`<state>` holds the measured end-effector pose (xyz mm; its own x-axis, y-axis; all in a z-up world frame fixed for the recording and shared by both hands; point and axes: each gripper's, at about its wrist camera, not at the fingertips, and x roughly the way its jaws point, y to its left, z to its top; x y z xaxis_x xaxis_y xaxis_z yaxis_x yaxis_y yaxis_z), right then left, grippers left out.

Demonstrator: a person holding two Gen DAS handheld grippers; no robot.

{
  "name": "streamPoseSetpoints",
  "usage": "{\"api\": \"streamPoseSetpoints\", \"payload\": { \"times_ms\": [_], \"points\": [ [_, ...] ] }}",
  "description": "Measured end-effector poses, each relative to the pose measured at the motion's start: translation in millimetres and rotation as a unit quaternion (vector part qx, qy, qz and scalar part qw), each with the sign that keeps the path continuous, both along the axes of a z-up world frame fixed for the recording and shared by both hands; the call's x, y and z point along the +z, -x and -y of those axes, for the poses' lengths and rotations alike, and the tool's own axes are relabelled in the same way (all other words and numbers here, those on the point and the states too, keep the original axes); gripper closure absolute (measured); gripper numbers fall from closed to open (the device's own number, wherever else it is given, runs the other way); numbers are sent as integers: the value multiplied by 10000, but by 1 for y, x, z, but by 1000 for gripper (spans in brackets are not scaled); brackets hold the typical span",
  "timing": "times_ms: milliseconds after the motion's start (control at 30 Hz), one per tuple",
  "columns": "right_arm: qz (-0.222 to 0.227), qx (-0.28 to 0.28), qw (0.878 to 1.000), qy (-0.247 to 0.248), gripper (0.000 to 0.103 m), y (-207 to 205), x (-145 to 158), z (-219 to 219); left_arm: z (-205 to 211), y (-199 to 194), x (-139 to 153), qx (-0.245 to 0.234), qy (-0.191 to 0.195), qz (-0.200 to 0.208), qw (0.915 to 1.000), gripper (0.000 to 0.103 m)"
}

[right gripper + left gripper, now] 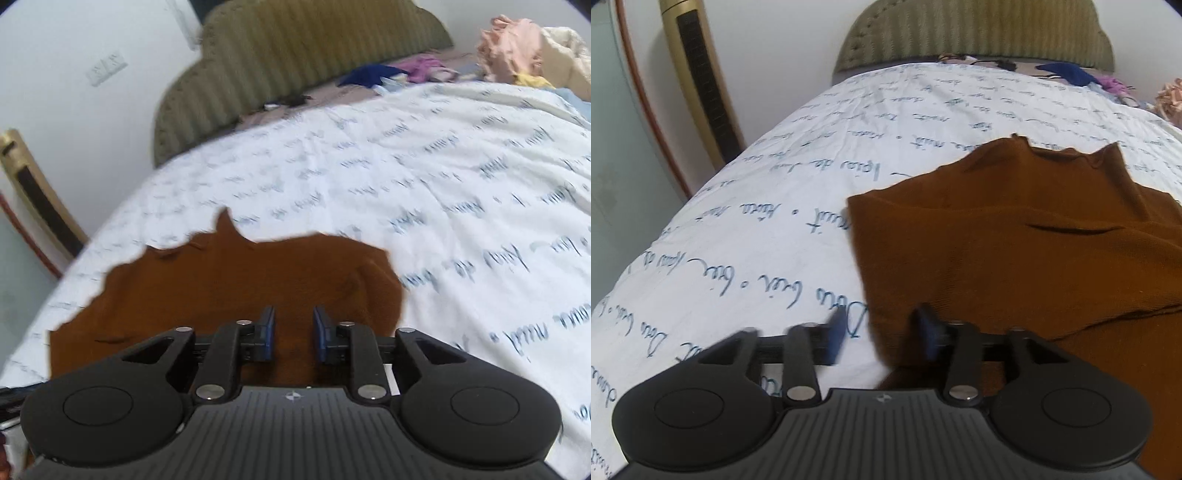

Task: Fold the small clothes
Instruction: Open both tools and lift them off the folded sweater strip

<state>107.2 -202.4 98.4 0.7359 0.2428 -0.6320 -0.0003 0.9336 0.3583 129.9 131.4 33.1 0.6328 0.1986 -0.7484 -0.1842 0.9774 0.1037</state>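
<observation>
Garment: we see a brown garment (1015, 251) spread on the bed (738, 229).
Left hand-held gripper (882, 334): wide apart, straddling its left edge.
Right hand-held gripper (293, 332): narrowly parted above it.

Your left hand-held gripper (882, 334) is held low over the bed (746, 229), jaws wide apart and holding nothing. Its blue fingertips (836, 338) are blurred. One finger sits above the bed's bare cover, the other above the brown garment (1015, 240). Your right hand-held gripper (293, 338) is also low over the bed, jaws parted by a narrower gap, nothing between the pads (267, 336). Both fingers point toward the bed's headboard (295, 62).
</observation>
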Motion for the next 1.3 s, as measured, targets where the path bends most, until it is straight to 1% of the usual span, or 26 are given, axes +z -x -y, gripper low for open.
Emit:
{"api": "streamPoseSetpoints", "payload": {
  "times_ms": [33,67,100,167,200,233,267,333,367,400,433,467,533,567,633,667,800,900,967,1033,1167,1267,1300],
  "points": [
    [17,216,9998,-3,76,-4,2,-5,-1,0,0,16,18,22,10000,54],
    [-63,527,9986,24,76,-9,2,-13,-2,1,-1,12,80,43,10000,54],
    [-257,768,9967,62,76,-18,-2,-23,-3,1,-2,-1,137,71,9999,54],
    [-579,977,9934,159,76,-33,-16,-40,-4,3,-3,4,157,99,9998,54],
    [-739,1012,9918,256,80,-42,-24,-48,-4,3,-3,-2,154,110,9998,54],
    [-761,915,9920,409,84,-48,-30,-52,-3,4,-3,-20,151,120,9998,54],
    [-667,835,9933,438,85,-52,-31,-52,-4,5,-2,-36,169,131,9998,54],
    [-656,534,9962,199,85,-59,-30,-46,-8,6,0,-33,291,128,9995,54],
    [-630,462,9968,155,85,-57,-28,-44,-12,9,2,-29,416,136,9990,54],
    [-556,427,9974,144,84,-50,-23,-39,-15,13,5,-35,536,157,9984,54],
    [-463,416,9980,131,78,-40,-18,-37,-18,18,8,-55,632,188,9978,54],
    [-379,442,9983,71,75,-27,-12,-33,-22,24,11,-91,708,229,9972,54],
    [-176,495,9986,-119,73,3,2,-19,-29,39,16,-139,774,308,9964,54],
    [-86,523,9984,-178,72,19,11,-11,-32,47,19,-174,782,336,9962,53],
    [34,521,9985,-165,63,47,26,4,-37,64,26,-233,781,400,9959,53],
    [98,526,9984,-177,61,63,32,11,-39,74,30,-258,781,451,9956,53],
    [104,485,9983,-294,54,120,44,37,-44,110,41,-270,642,521,9962,53],
    [13,476,9984,-299,53,158,44,50,-41,137,43,-316,519,472,9970,53],
    [-104,480,9982,-343,50,182,41,56,-39,153,41,-283,472,424,9976,53],
    [-243,461,9980,-350,48,207,35,58,-37,170,38,-277,472,374,9978,53],
    [-424,446,9978,-265,44,241,22,56,-33,205,33,-331,530,254,9977,53],
    [-427,462,9978,-184,42,260,19,52,-33,233,33,-352,448,226,9981,53],
    [-402,469,9979,-172,39,266,20,51,-33,242,34,-347,409,245,9983,53]
  ]
}}
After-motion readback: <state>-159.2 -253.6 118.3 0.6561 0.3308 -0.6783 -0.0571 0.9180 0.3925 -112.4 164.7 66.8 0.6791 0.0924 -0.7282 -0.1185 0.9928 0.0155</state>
